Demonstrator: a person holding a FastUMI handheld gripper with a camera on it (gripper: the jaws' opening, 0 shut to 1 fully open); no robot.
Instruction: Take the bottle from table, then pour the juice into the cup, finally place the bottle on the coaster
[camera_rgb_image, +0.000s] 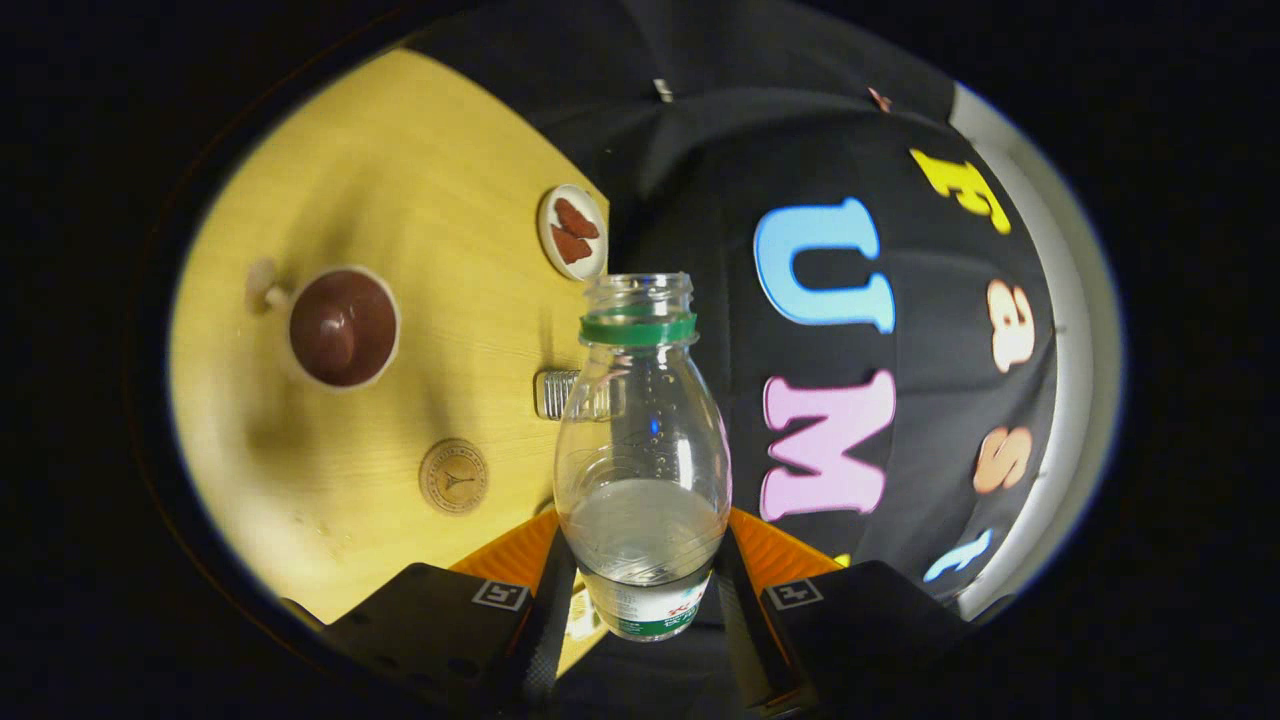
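Bottle (642, 450) held in the claw (640, 590): both fingers press its lower body from either side, label end nearest the camera, open neck pointing away. Cap is off; green ring sits under the threads. Clear liquid fills roughly the lower third.

The view is rolled hard, so the surface (400, 170) reads as a wall to one side; the bottle appears lifted off it and already tipped, though the exact angle cannot be told.

Layout, with the bottle neck as dial centre:
- cup (343, 327) at 9 o'clock, well apart, handle on its far side, dark inside; whether it holds liquid I cannot tell.
- coaster (454, 476) at about 8 o'clock, nearer the fingers, bare.
- small dish (573, 231) with red pieces at 11 o'clock.
- a ribbed pale object (556, 393), likely the cap, just beside the bottle's shoulder.

Judged step: carrying to pour. The mouth is not yet over the cup.

To do it well: bring the neck across until it hangs above the cup's rim before tilting further. Tilt slowly; with so little liquid it will run late, then surge. Keep the squeeze even, since the thin wall may buckle. Steer clear of the dish.
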